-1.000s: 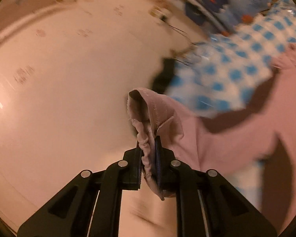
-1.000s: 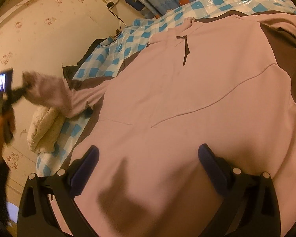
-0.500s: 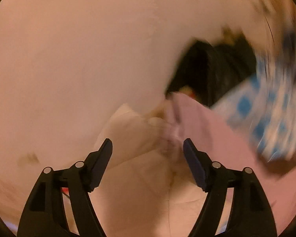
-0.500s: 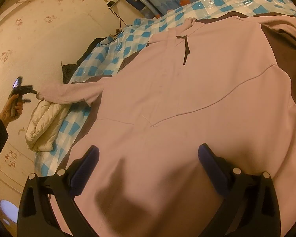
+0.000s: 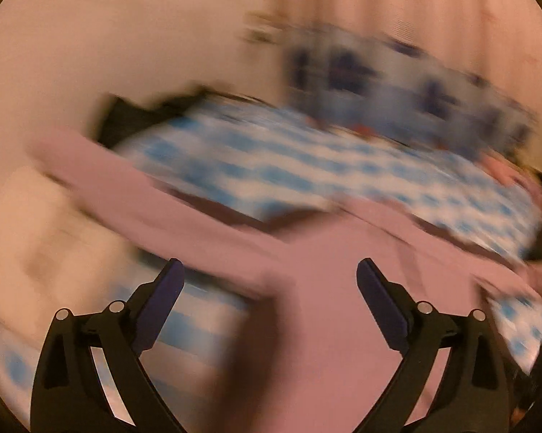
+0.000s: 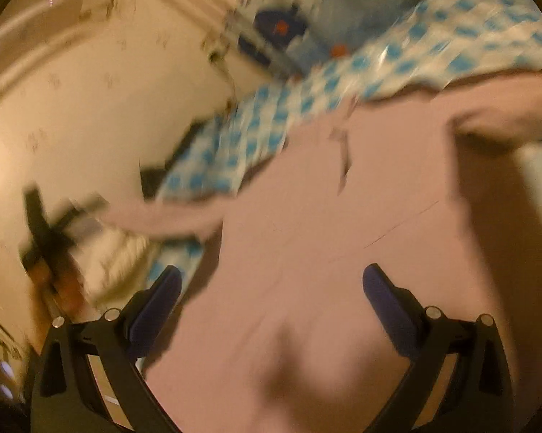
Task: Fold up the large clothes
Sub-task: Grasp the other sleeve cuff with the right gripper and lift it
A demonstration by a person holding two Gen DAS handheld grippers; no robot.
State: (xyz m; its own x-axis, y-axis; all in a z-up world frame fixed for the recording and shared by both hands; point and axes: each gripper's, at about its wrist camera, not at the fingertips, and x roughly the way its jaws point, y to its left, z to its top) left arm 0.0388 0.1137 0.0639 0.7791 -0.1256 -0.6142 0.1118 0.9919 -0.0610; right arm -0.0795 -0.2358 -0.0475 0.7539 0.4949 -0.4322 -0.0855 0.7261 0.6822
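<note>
Both views are smeared with motion blur, so the pink garment's [image 6: 343, 252] seams and the white bundle [image 6: 115, 259] left of it are hard to make out. The garment lies spread on the checked bed cover [image 5: 271, 166], one sleeve [image 5: 133, 202] stretched leftward. Above it, the left hand-held gripper [image 5: 267, 288] and right hand-held gripper [image 6: 271, 288] both gape wide, holding nothing.

We are in a home bedroom: a bed under a blue-and-white checked sheet [image 6: 408, 68], cartoon-print bedding [image 6: 328, 11] piled at its head, a cream quilted blanket [image 6: 119, 256] bunched beside the papered wall [image 6: 90, 108], and a large pink garment [image 6: 325, 252] spread across the bed.
</note>
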